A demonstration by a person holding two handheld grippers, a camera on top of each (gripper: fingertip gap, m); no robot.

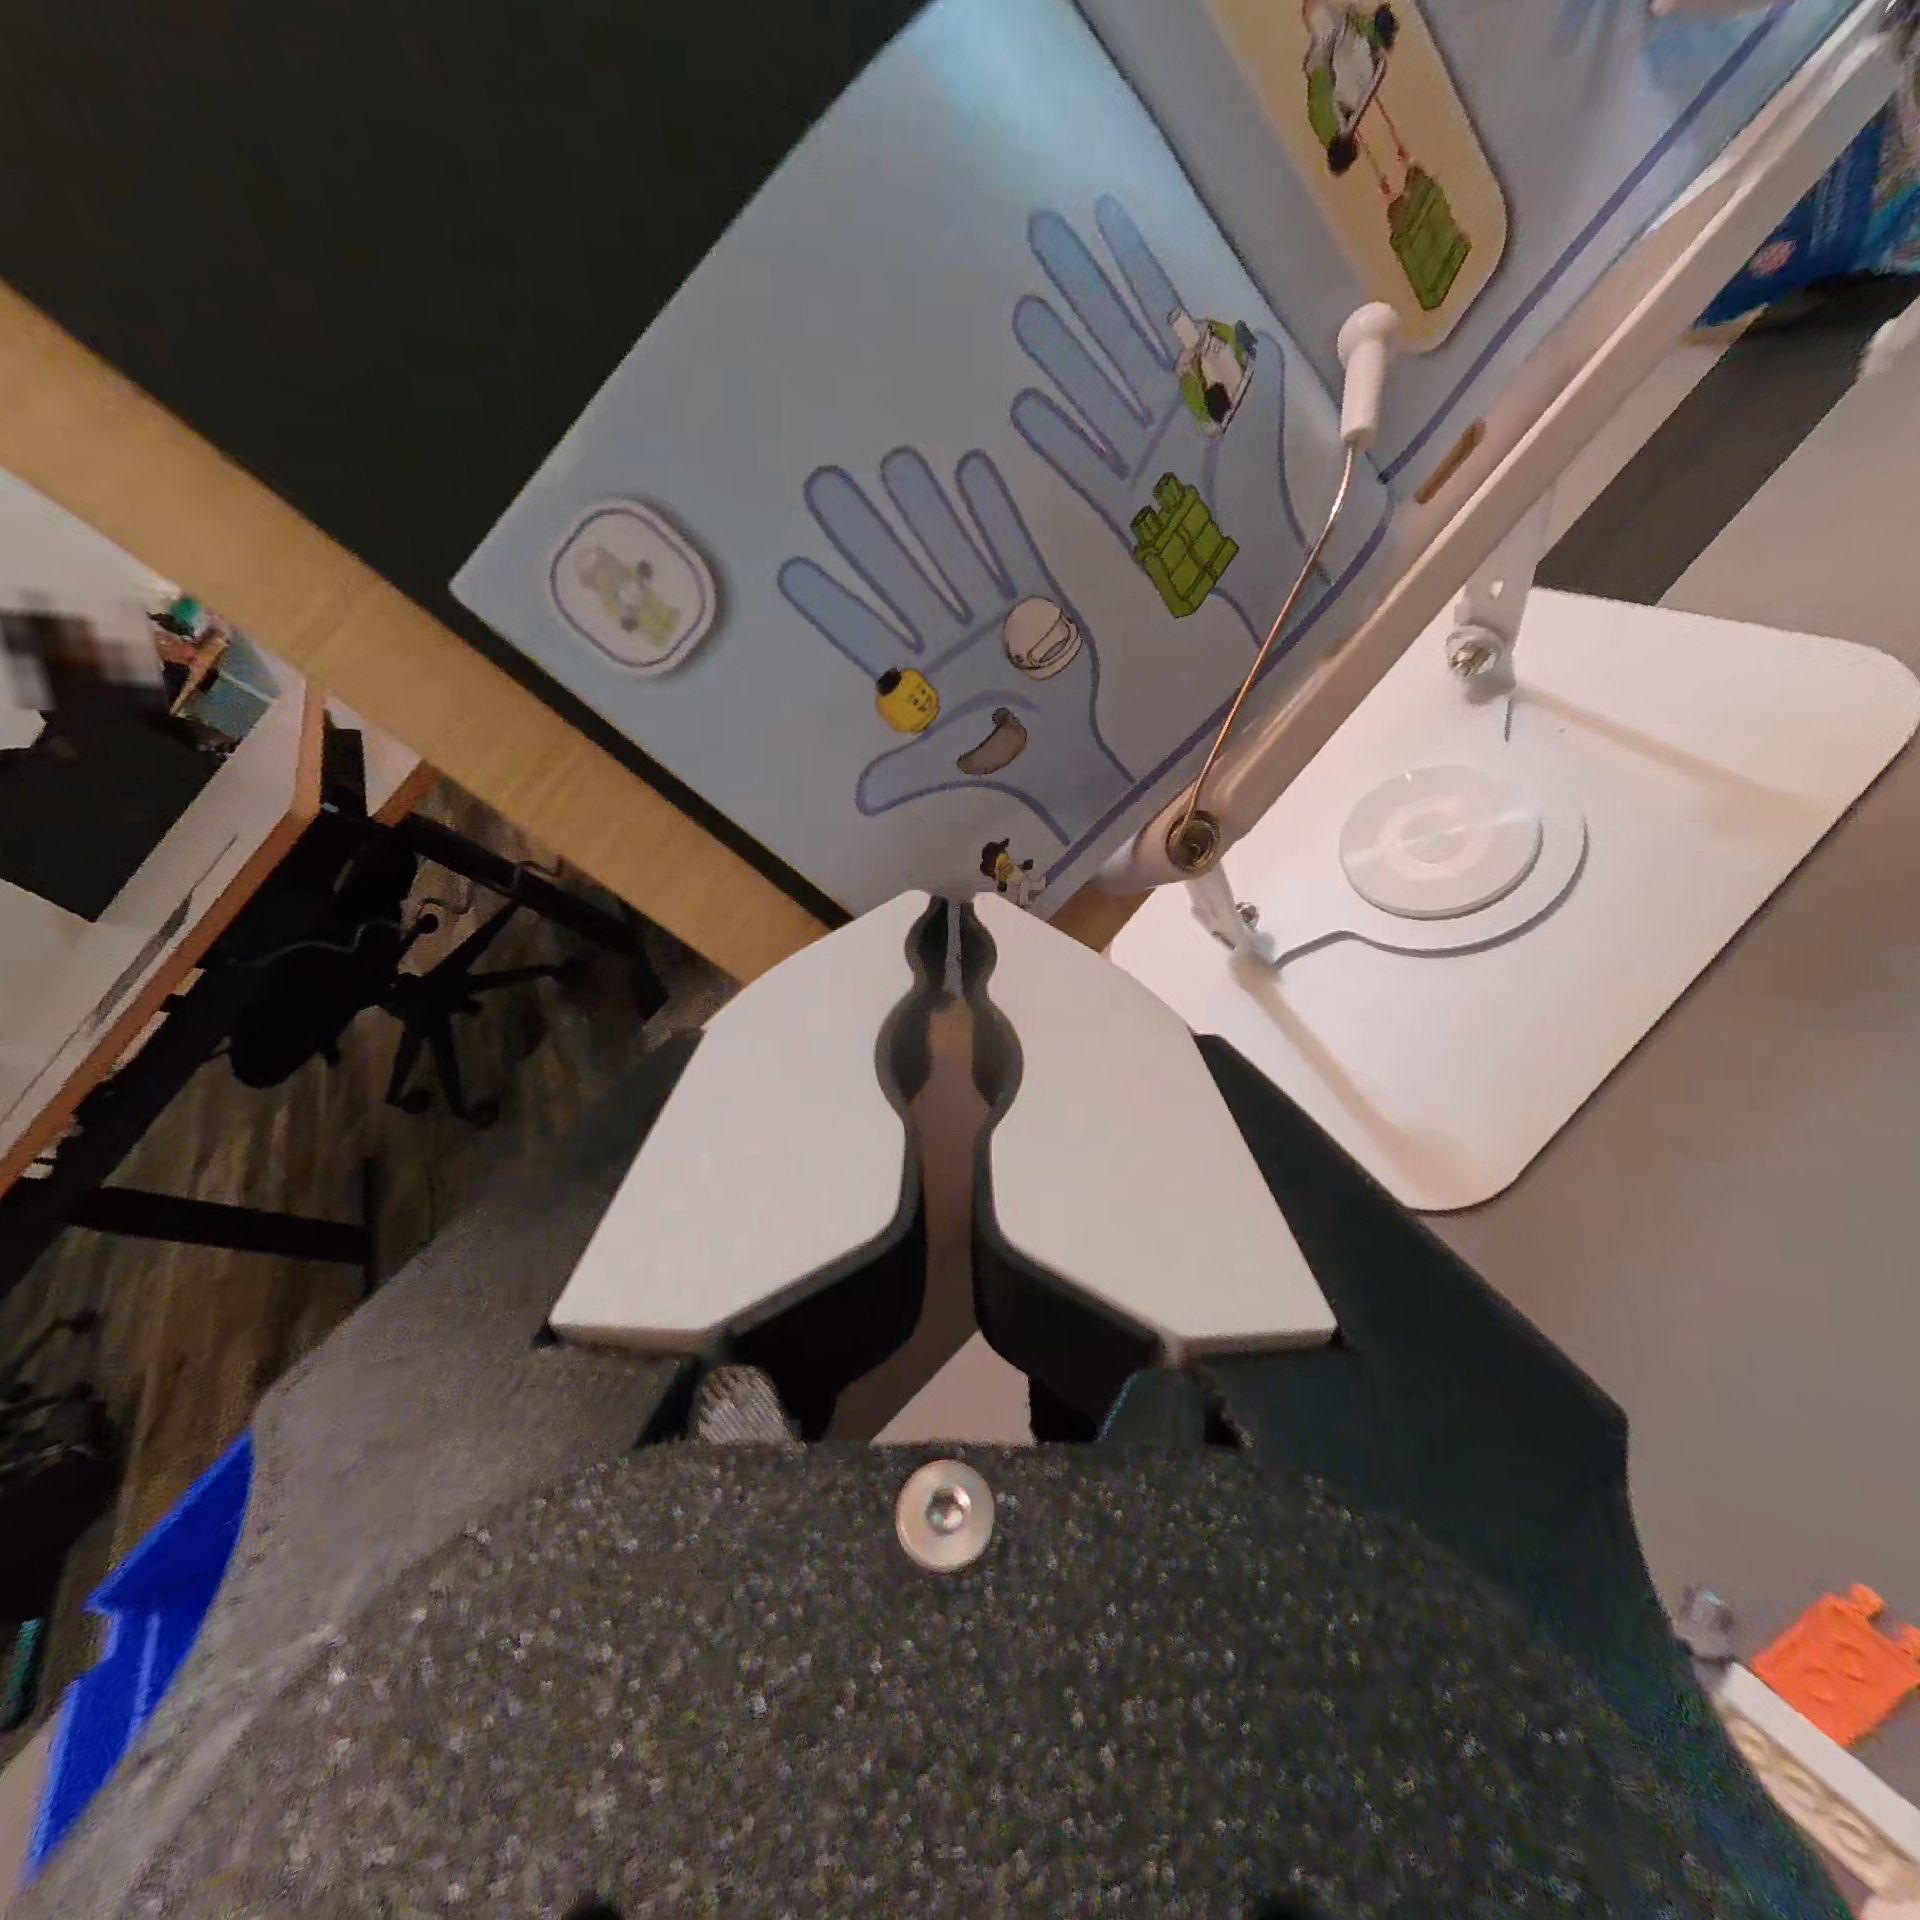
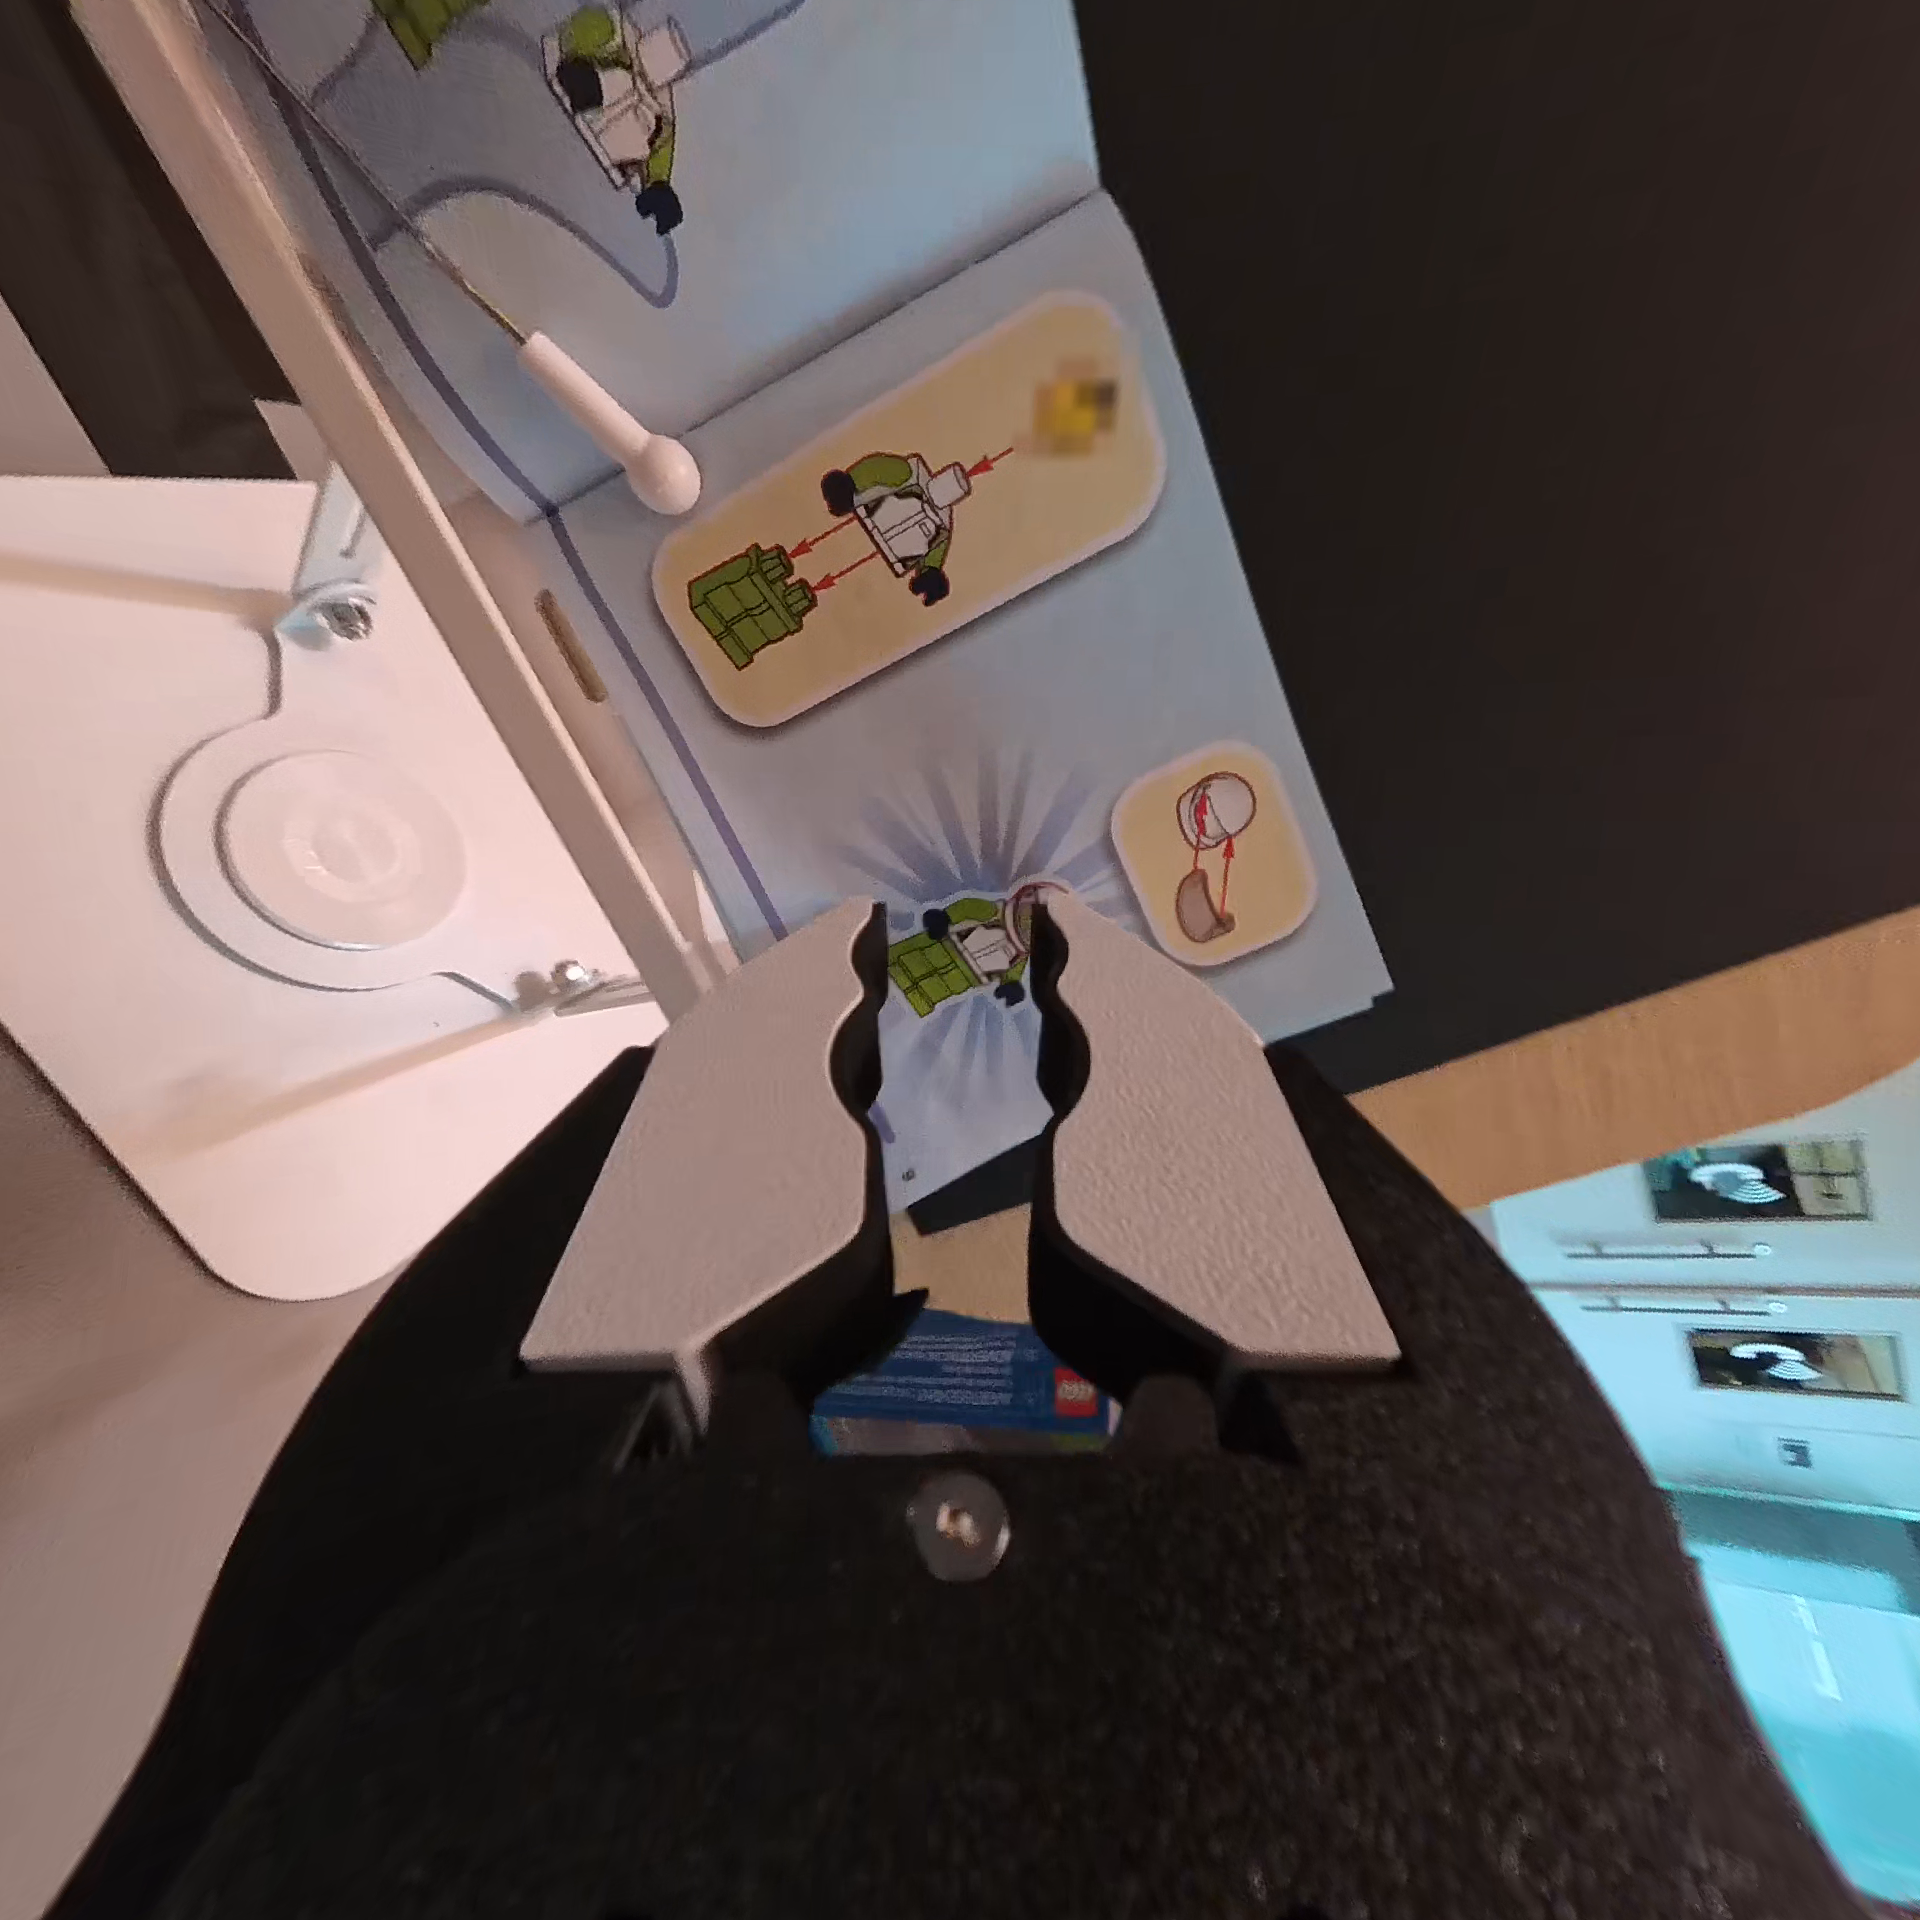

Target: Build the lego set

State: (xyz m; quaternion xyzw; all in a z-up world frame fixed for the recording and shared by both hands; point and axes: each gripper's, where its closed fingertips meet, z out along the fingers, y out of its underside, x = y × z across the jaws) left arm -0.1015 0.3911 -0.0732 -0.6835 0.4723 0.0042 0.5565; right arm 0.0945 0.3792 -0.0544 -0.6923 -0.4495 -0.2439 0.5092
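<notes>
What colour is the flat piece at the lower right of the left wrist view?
Orange piece, seen only in the left wrist view.

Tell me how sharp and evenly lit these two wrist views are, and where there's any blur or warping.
Left wrist view: the instruction booklet is fairly sharp, the room at far left is dim and soft, and fisheye bends the wooden table edge. Right wrist view: motion blur smears the white stand base and the bright background at lower right; the booklet's drawings stay readable past the right gripper.
</notes>
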